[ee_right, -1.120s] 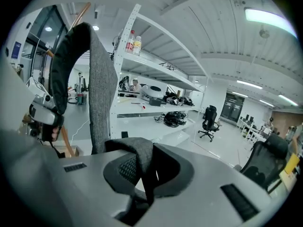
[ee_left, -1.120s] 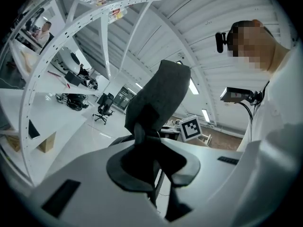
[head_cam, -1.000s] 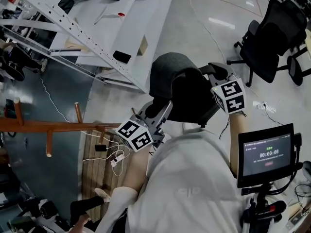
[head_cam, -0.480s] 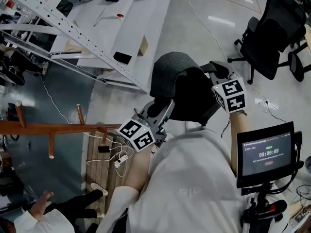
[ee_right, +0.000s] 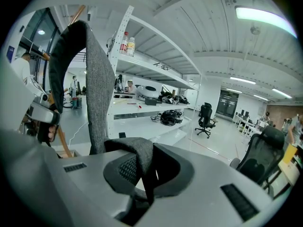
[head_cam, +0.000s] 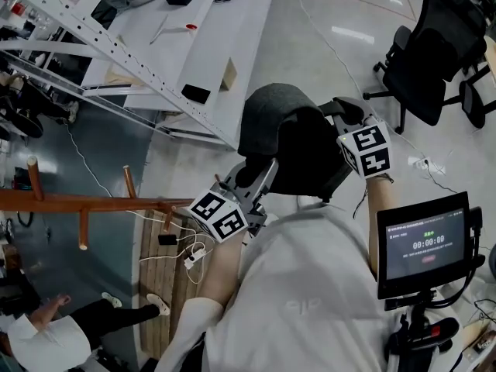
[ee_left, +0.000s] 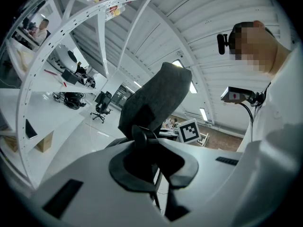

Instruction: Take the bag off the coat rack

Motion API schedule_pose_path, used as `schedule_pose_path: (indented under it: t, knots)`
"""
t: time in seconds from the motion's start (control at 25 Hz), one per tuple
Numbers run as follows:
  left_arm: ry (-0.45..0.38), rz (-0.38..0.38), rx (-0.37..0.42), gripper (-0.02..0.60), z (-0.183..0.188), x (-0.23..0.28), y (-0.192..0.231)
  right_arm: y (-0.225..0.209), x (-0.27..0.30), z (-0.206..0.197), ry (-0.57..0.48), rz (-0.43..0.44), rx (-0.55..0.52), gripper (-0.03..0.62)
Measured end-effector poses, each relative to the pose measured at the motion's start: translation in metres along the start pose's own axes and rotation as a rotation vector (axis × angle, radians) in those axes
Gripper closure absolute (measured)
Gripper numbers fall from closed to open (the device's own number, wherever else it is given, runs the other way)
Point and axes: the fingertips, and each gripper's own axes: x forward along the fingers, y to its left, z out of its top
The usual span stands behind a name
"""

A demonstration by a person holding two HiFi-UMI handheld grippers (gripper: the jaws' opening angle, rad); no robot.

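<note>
A dark grey felt bag (head_cam: 285, 134) hangs in the air between my two grippers, clear of the wooden coat rack (head_cam: 77, 202) at the left. My left gripper (head_cam: 260, 175) holds its near left side. In the left gripper view the jaws are closing, and my left gripper (ee_left: 149, 150) pinches a dark fold of the bag (ee_left: 158, 98). My right gripper (head_cam: 342, 113) is on the bag's right edge. In the right gripper view my right gripper (ee_right: 144, 169) is shut on a grey strap of the bag (ee_right: 99, 79).
White shelving (head_cam: 139, 60) runs across the upper left. A black office chair (head_cam: 426, 60) stands at the upper right. A small screen (head_cam: 422, 246) is mounted at the lower right. Cables (head_cam: 182, 250) lie by the rack's base, and a person (head_cam: 46, 339) is at the bottom left.
The bag and both grippers have hardly moved. A person at the bottom left has come into view and stepped further left.
</note>
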Motion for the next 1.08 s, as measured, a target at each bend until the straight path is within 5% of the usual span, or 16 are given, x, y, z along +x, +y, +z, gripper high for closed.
schedule_pose_path:
  t: [1.08]
  knots:
    - [0.013,0.016,-0.016,0.560,-0.0056,-0.0010,0.0029,0.0057,0.0026,-0.0099,0.035,0.016,0.007,0.560]
